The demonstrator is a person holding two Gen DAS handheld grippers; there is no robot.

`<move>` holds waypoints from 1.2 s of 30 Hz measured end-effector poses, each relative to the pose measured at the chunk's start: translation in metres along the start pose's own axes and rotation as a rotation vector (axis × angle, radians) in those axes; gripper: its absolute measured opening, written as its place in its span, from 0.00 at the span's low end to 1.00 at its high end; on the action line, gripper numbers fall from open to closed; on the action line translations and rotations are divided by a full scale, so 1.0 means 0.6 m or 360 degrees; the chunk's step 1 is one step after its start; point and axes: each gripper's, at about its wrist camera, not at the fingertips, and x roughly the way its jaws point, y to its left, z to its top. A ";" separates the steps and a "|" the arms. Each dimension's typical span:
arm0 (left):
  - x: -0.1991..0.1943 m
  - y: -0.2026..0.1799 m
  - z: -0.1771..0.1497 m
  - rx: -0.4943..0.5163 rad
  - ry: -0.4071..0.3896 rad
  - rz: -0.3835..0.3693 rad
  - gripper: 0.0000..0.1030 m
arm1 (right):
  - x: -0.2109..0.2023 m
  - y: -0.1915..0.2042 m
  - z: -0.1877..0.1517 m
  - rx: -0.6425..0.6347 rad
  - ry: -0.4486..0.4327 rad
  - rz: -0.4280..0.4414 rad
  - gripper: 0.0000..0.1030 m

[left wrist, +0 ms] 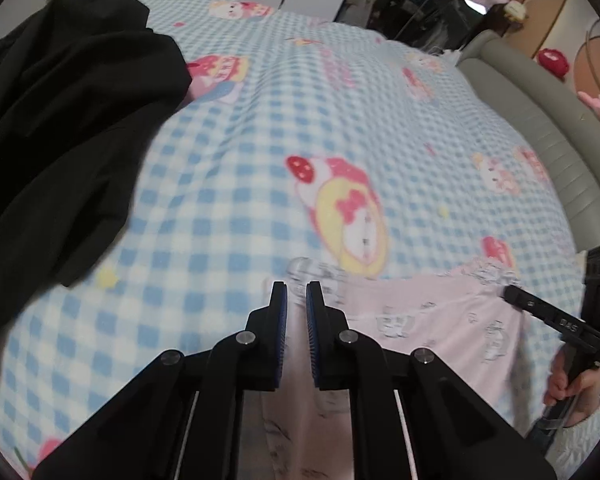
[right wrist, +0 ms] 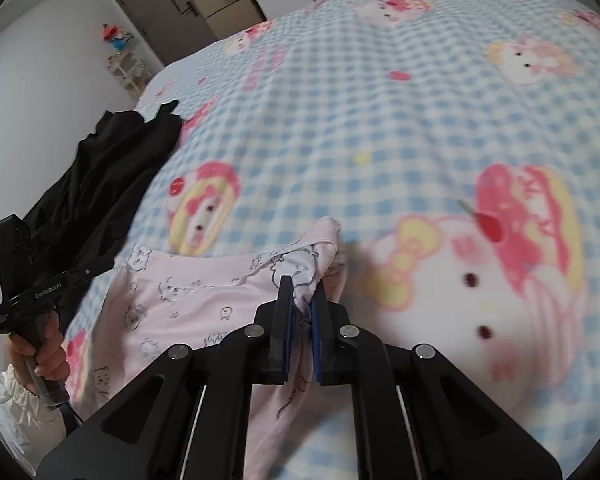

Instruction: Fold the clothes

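Note:
A pale pink garment with small cartoon prints (left wrist: 420, 320) lies bunched on the blue checked blanket, close to me. My left gripper (left wrist: 296, 294) is shut on the garment's left corner, with pink cloth running down between its blue pads. In the right wrist view the same garment (right wrist: 188, 300) spreads to the left, and my right gripper (right wrist: 303, 292) is shut on its right corner, which bunches up above the fingertips. The cloth hangs between the two grips. A hand (left wrist: 568, 384) holds the other gripper's handle at the right edge.
A black garment (left wrist: 60, 120) lies crumpled on the blanket's left side, also seen as the black garment (right wrist: 112, 168). The blue checked blanket (left wrist: 220, 208) covers the bed. A grey padded bed frame (left wrist: 540, 120) runs along the right. A cabinet (right wrist: 220, 0) and shelf (right wrist: 128, 68) stand beyond.

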 end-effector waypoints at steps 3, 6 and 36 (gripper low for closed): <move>0.025 0.016 -0.012 -0.0049 0.0065 0.0042 0.14 | 0.057 -0.009 -0.002 -0.0030 0.0143 -0.0108 0.14; 0.011 0.021 -0.021 -0.0044 0.0037 -0.0087 0.48 | 0.065 -0.019 -0.009 0.0037 0.0136 -0.0067 0.25; -0.089 0.004 -0.197 -0.0230 0.0151 -0.0215 0.30 | -0.066 0.026 -0.177 0.0294 0.0146 0.0117 0.39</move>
